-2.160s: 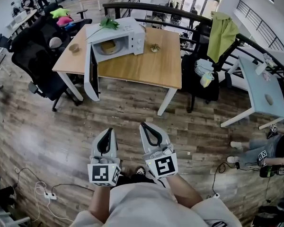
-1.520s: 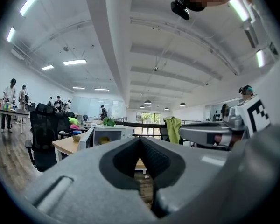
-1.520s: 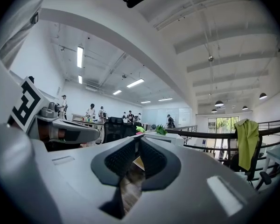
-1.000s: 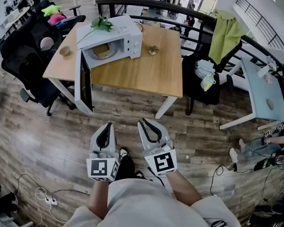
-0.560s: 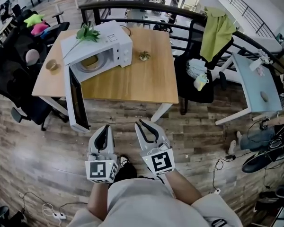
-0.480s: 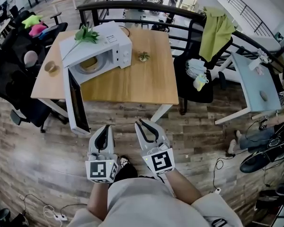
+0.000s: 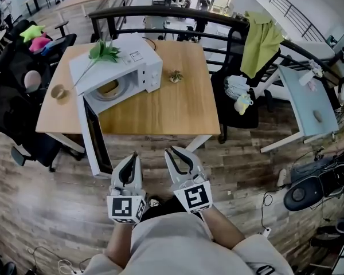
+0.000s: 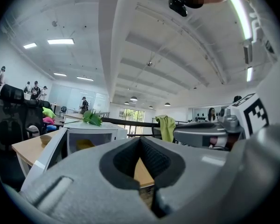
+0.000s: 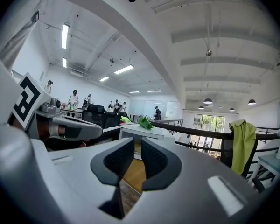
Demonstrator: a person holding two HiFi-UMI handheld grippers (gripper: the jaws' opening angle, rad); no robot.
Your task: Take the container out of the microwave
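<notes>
**A:** What changed just now?

**B:** I walked closer. The light wooden desk (image 7: 160,105) w/ the white box-shaped microwave (image 7: 117,67) is now just ahead, its door (image 7: 94,136) hanging open. The tan round container (image 7: 108,87) sits inside, untouched.

**A:** And the grippers?

**B:** The left hand-held gripper (image 7: 133,155) is clenched on nothing. The right hand-held gripper (image 7: 171,150) is parted only a slit, also empty. I think approach is nearly done, reach comes next.

left gripper (image 7: 131,158) closed, right gripper (image 7: 171,151) seemingly ajar
</notes>
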